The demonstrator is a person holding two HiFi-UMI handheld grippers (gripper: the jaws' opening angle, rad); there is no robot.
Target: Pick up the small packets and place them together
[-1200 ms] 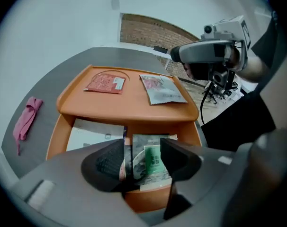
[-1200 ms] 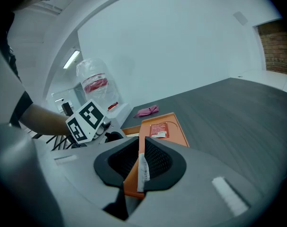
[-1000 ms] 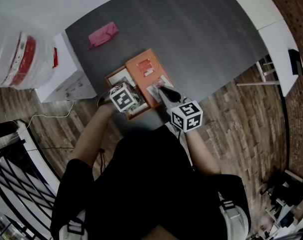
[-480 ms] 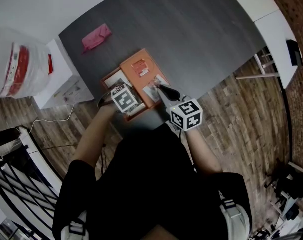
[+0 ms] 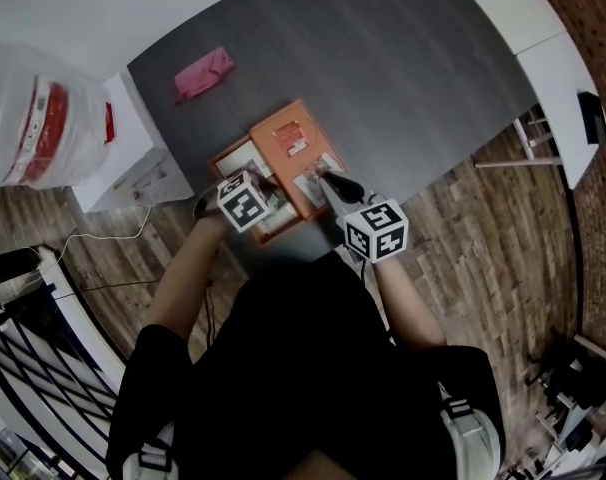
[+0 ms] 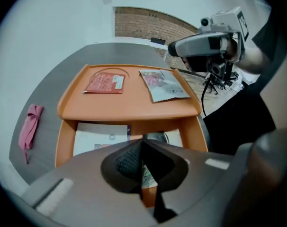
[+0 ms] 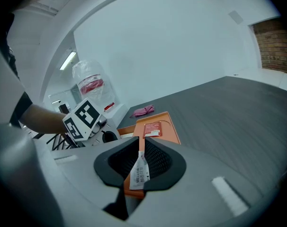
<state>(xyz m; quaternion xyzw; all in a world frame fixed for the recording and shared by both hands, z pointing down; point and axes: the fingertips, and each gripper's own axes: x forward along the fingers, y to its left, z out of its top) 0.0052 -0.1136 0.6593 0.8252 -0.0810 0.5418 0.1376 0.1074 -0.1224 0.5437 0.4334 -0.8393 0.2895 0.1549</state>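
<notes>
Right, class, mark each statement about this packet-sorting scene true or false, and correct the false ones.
1. A red packet and a silvery packet lie on the orange tray. True.
2. The right gripper is empty. False: it is shut on a white packet.
3. The pink cloth lies on the tray. False: it lies on the dark table, apart from the tray.
4. The left gripper stands wide open. False: its jaws have just closed on a thin packet.
5. In the left gripper view, the red packet lies left of the silvery one. True.
</notes>
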